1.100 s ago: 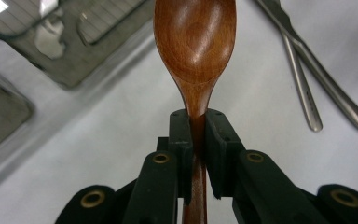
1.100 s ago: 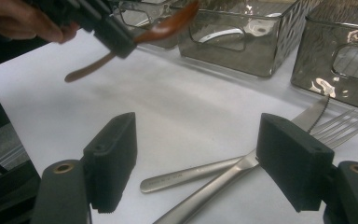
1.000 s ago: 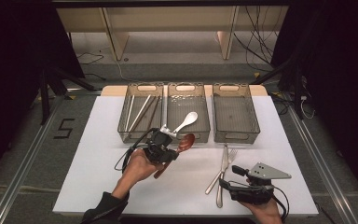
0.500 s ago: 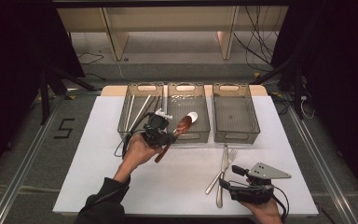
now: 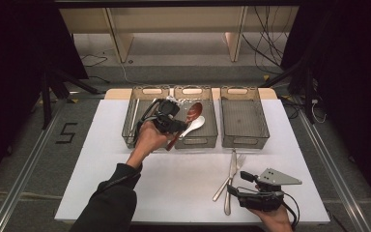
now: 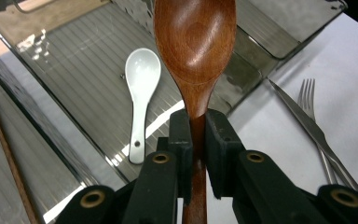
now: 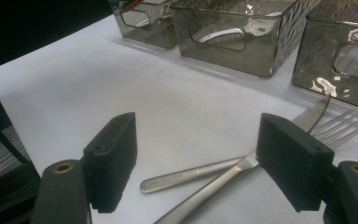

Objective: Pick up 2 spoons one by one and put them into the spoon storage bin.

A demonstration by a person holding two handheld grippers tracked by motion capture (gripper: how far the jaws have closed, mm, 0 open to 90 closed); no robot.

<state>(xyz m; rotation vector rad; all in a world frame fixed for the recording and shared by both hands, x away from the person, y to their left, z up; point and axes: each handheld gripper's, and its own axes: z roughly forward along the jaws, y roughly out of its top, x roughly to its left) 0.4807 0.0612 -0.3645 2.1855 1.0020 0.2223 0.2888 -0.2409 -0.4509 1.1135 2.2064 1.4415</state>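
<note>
My left gripper point(image 5: 170, 121) is shut on the neck of a brown wooden spoon point(image 5: 193, 111), which hangs tilted over the middle grey bin point(image 5: 195, 144). In the left gripper view the jaws point(image 6: 198, 126) pinch the wooden spoon point(image 6: 196, 42) just below its bowl. A white ceramic spoon point(image 6: 141, 79) lies on the bin floor underneath. My right gripper point(image 5: 236, 182) rests near the table's front right, open. Between its wide-set pads point(image 7: 112, 163) lie the handles of a steel knife point(image 7: 214, 191) and a steel fork point(image 7: 182, 179), untouched.
Three grey bins stand in a row at the back: the left bin point(image 5: 134, 137) holds chopsticks, and the right bin point(image 5: 245, 118) looks bare inside. The knife point(image 5: 231, 174) and the fork point(image 5: 240, 162) lie crossed on the white mat point(image 5: 174, 179).
My left gripper has carried the wooden spoon away from me and upward, from the mat in front of the bins to above the middle bin. The right gripper has stayed still.
</note>
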